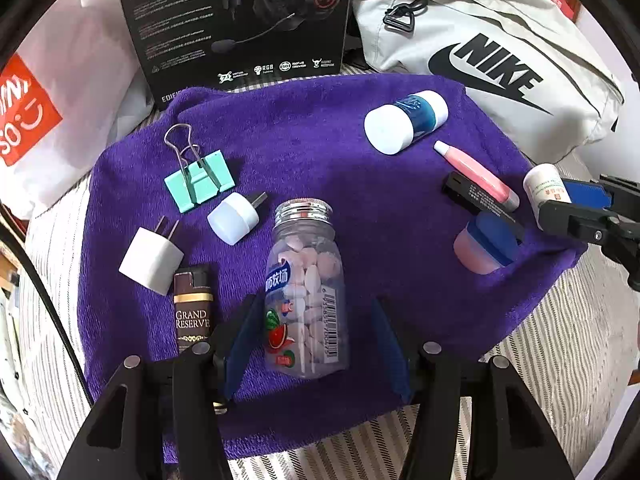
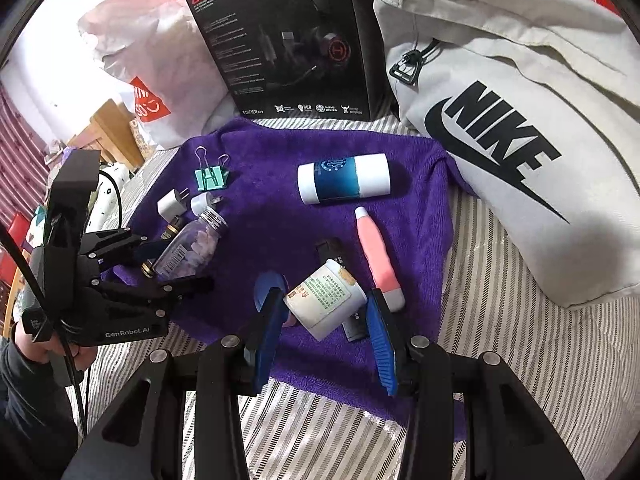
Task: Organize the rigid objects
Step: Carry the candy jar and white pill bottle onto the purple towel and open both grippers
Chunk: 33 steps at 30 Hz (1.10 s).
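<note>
On a purple towel [image 1: 320, 140] [image 2: 264, 152] lies a clear candy bottle [image 1: 306, 292] [image 2: 188, 248]. My left gripper [image 1: 314, 308] [image 2: 180, 262] is open and straddles it, with gaps on both sides. My right gripper [image 2: 324, 296] [image 1: 540, 216] is shut on a white labelled jar [image 2: 324, 300] [image 1: 546, 190], held tilted above a black stick [image 2: 330, 248] and a pink cap [image 1: 476, 256]. Also on the towel are a pink pen [image 2: 376, 256], a blue-and-white cylinder [image 2: 344, 178], a mint binder clip [image 1: 200, 184], a white plug [image 1: 152, 258], a small USB light [image 1: 236, 216] and a brown lighter [image 1: 192, 312].
A black headset box [image 1: 240, 20] stands behind the towel, with a grey Nike bag [image 2: 520, 140] at the right and a white shopping bag [image 1: 60, 100] at the left. Striped bedding [image 2: 500, 340] surrounds the towel. A hand [image 2: 40, 352] holds the left gripper.
</note>
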Available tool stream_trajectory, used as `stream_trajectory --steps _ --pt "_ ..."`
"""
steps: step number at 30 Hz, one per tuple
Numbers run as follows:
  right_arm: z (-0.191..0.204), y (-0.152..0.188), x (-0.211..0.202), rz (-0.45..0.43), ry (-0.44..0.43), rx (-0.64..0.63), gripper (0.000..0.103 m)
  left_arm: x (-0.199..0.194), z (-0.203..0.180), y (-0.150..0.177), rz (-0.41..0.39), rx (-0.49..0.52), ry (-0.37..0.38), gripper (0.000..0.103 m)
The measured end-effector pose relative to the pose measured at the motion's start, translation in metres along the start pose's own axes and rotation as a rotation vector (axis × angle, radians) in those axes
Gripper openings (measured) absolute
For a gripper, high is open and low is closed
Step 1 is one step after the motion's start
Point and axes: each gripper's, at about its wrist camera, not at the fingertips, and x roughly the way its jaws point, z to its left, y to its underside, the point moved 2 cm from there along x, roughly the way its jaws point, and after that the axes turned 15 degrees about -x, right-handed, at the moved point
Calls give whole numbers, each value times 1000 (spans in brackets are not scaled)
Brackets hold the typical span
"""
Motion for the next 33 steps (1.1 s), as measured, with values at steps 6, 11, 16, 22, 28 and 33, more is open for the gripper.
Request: stream_trajectory --steps 6,11,16,22,28,33 --pt "2 -1 -2 4 8 -5 42 -15 1 4 -11 -13 -12 60" --pt "7 -7 -1 4 11 -17 42 -39 5 11 -51 -29 0 71" --pt "16 -16 7 10 11 -39 42 -58 15 20 -87 -38 -23 75" --pt "22 -27 19 12 18 -42 42 -66 36 31 -97 -78 -40 75" --pt "27 -42 43 47 26 -59 42 -68 57 40 -96 -112 -51 75" --pt "31 -51 68 95 57 -82 42 -67 70 43 -87 -144 -44 75"
